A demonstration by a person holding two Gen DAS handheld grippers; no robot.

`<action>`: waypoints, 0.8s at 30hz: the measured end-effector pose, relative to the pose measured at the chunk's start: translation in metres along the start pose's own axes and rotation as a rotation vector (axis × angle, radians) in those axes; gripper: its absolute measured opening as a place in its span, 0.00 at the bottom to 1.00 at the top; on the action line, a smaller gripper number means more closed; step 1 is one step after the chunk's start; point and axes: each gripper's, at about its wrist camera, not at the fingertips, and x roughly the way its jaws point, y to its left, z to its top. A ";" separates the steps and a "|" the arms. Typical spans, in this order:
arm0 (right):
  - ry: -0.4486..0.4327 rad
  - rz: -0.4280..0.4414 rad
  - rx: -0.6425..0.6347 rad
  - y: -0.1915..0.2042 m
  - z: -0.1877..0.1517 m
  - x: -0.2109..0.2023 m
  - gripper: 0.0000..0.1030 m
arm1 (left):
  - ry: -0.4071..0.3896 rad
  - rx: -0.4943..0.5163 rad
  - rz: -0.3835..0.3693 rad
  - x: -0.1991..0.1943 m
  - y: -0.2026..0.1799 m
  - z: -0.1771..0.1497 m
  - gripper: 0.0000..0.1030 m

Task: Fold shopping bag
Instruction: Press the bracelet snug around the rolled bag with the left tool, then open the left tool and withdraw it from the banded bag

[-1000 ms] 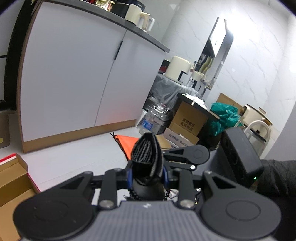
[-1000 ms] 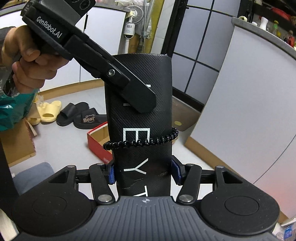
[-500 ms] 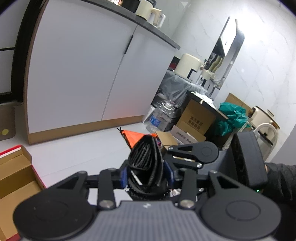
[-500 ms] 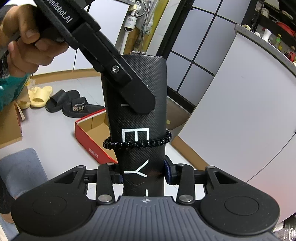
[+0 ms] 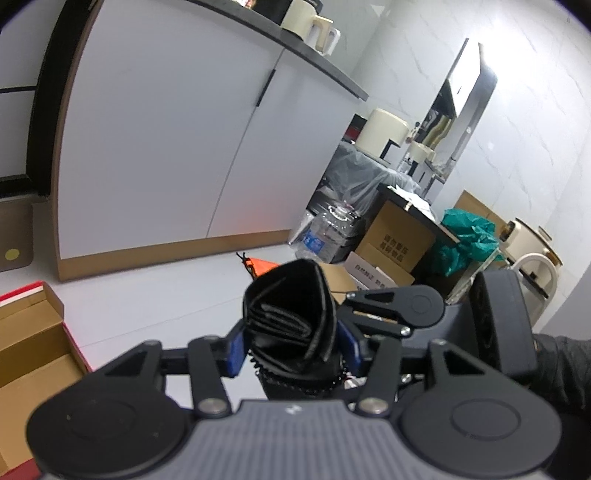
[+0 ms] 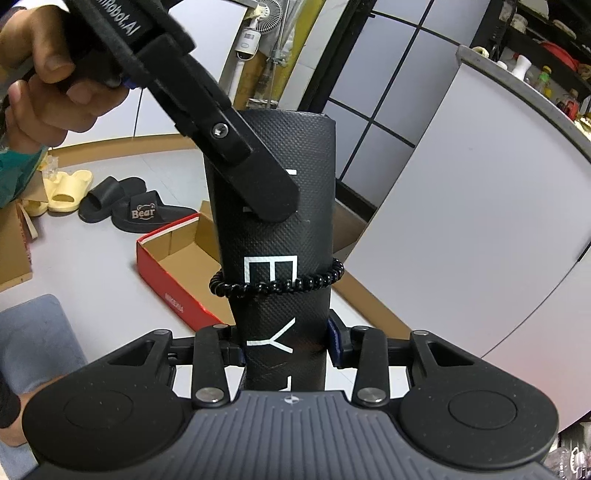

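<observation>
Left gripper (image 5: 291, 341) has the rolled black bag (image 5: 291, 325) end-on between its blue pads (image 5: 235, 345), and the jaws are opening around it, folded layers showing inside the roll. A black coil band (image 5: 295, 380) rings the bag low down. Just right, the right gripper (image 5: 406, 314) reaches in across the view, a dark sleeve (image 5: 561, 365) behind it. Beyond, white floor (image 5: 147, 288), an orange scrap (image 5: 260, 266) poking past the bag, and a red-edged box (image 5: 29, 332) at far left. White cabinets (image 5: 166, 147) stand behind, a cream jug (image 5: 314, 22) on top; cartons (image 5: 391, 243) and a green sack (image 5: 465, 236) crowd the right.
</observation>
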 end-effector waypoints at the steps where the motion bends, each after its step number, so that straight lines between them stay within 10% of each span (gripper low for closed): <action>1: 0.000 0.000 -0.001 0.001 0.000 0.001 0.38 | 0.001 0.000 0.001 0.000 0.000 0.000 0.52; 24: 0.107 -0.167 -0.035 -0.013 -0.007 0.017 0.39 | 0.032 -0.025 0.163 -0.001 0.008 -0.005 0.51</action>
